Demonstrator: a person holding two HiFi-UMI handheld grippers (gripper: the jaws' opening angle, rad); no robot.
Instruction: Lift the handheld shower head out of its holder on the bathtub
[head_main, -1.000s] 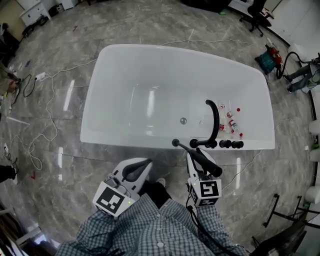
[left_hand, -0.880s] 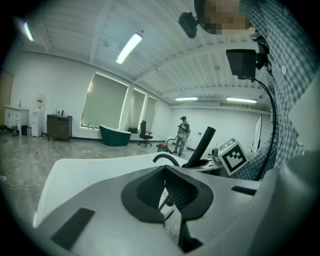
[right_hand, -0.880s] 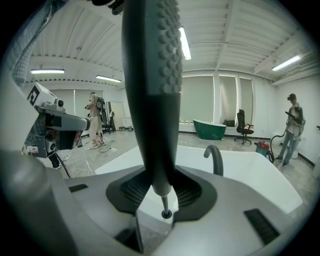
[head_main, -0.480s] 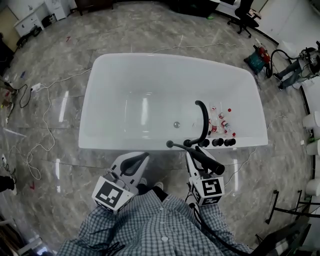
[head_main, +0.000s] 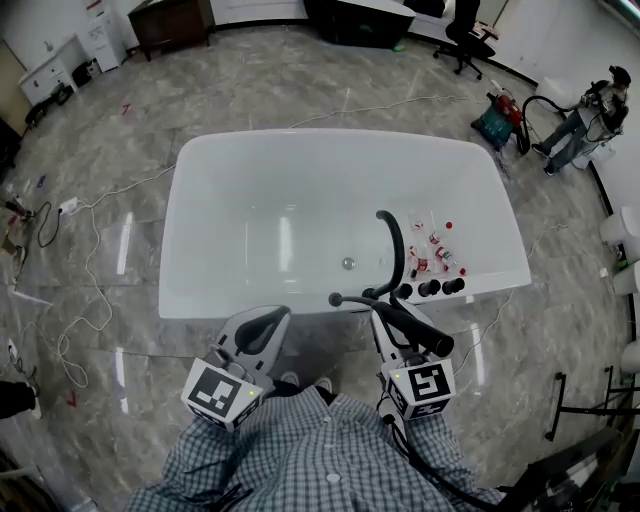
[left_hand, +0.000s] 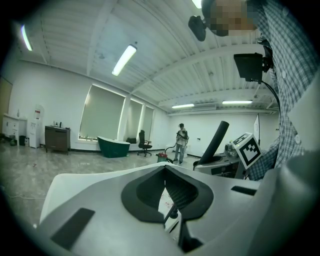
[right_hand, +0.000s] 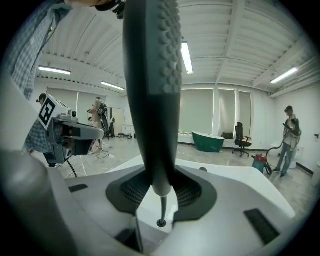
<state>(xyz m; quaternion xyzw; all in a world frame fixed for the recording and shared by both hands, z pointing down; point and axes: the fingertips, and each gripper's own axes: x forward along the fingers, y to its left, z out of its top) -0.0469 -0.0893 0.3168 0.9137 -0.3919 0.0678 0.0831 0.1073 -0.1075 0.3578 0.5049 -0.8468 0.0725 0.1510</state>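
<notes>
The white bathtub (head_main: 300, 300) lies ahead of me. A black curved spout (head_main: 392, 240) and a row of black knobs (head_main: 430, 288) stand on its near rim. My right gripper (head_main: 388, 318) is shut on the black handheld shower head (head_main: 425, 335), which lies across its jaws above the near rim. In the right gripper view its ribbed handle (right_hand: 152, 100) rises between the pads (right_hand: 187, 192), and a thin stem hangs below. My left gripper (head_main: 258, 338) hovers to the left with its pads (left_hand: 182, 192) together and nothing between them.
Small bottles (head_main: 435, 250) lie inside the tub near the spout. Cables (head_main: 80, 250) trail over the marble floor at left. A person with a vacuum (head_main: 580, 120) stands at the far right, an office chair (head_main: 460, 40) behind the tub. White stands (head_main: 620, 290) line the right edge.
Both grippers have risen, the right one carrying the shower head up with it. The head view now shows more of the room beyond the tub.
</notes>
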